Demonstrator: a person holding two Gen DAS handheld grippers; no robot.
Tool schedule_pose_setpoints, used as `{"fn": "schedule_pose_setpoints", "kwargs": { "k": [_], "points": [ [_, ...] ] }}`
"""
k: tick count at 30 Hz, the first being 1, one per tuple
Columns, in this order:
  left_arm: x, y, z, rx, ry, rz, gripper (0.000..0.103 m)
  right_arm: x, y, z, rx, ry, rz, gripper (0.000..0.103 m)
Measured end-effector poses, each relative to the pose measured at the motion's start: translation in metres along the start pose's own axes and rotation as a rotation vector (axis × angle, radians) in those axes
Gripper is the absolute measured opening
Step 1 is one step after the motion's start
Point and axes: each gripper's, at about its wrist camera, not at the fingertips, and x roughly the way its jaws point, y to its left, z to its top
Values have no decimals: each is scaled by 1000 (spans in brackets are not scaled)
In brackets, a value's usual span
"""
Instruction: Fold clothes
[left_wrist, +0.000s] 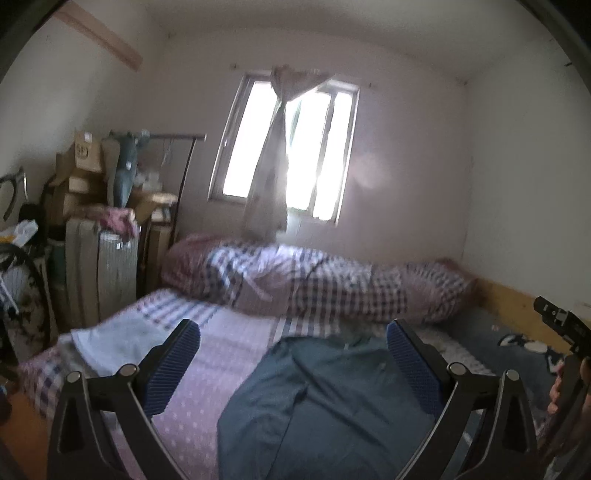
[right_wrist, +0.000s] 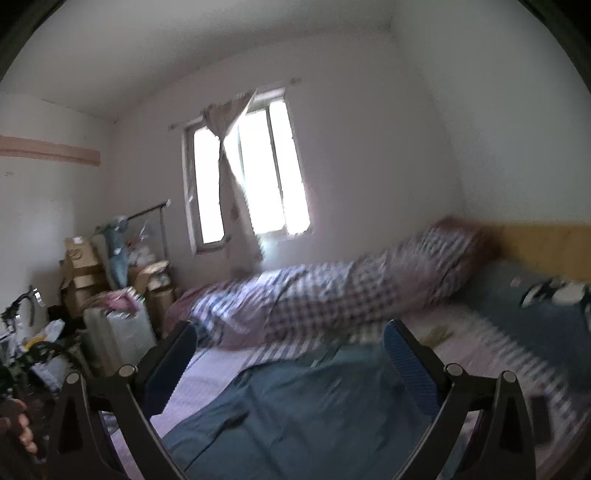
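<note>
A dark teal garment (left_wrist: 325, 406) lies spread on the pink dotted bedsheet (left_wrist: 207, 384), near the front edge of the bed, its upper edge toward the rolled bedding. Creases run across it; which part is the collar cannot be made out.

The left gripper (left_wrist: 293, 369) hangs above the garment with its jaws wide apart and nothing between them; the blue ribbed pads (left_wrist: 173, 365) are clear of the cloth. The right gripper (right_wrist: 290, 369) likewise stands open and empty over the garment (right_wrist: 295, 417). Both views are motion-blurred. The right gripper's body and the fingers holding it show at the right edge of the left wrist view (left_wrist: 561, 332).

Beyond the garment, a rolled plaid quilt (left_wrist: 317, 280) lies across the bed along the window wall. A pale folded cloth (left_wrist: 118, 339) rests on the sheet to the left, well apart from the garment. To the right, a dark blue blanket (right_wrist: 546, 314) with a black-and-white figure lies against the yellow headboard (right_wrist: 546, 247).

Off the bed on the left: a grey ribbed suitcase (left_wrist: 103, 269), stacked cardboard boxes (left_wrist: 81, 173), a clothes rail (left_wrist: 184, 162) and part of a bicycle wheel (left_wrist: 22, 291). The window (left_wrist: 288, 147) is bright, with a knotted curtain (left_wrist: 277, 147) hanging before it.
</note>
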Motion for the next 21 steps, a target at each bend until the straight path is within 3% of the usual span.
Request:
{"fn": "schedule_pose_setpoints", "kwargs": {
  "k": [8,12,16,21],
  "points": [
    [69,23,-101,-76,221,74,103,45,-15,-80,44,141,42,103],
    [90,31,-139,-86,250,110,102,67,-30,-104,73,188,45,103],
    [107,17,-171,1,274,105,102,81,-49,-133,109,194,27,103],
    [122,6,-197,67,289,102,102,103,-59,-165,133,272,29,103]
  ]
}}
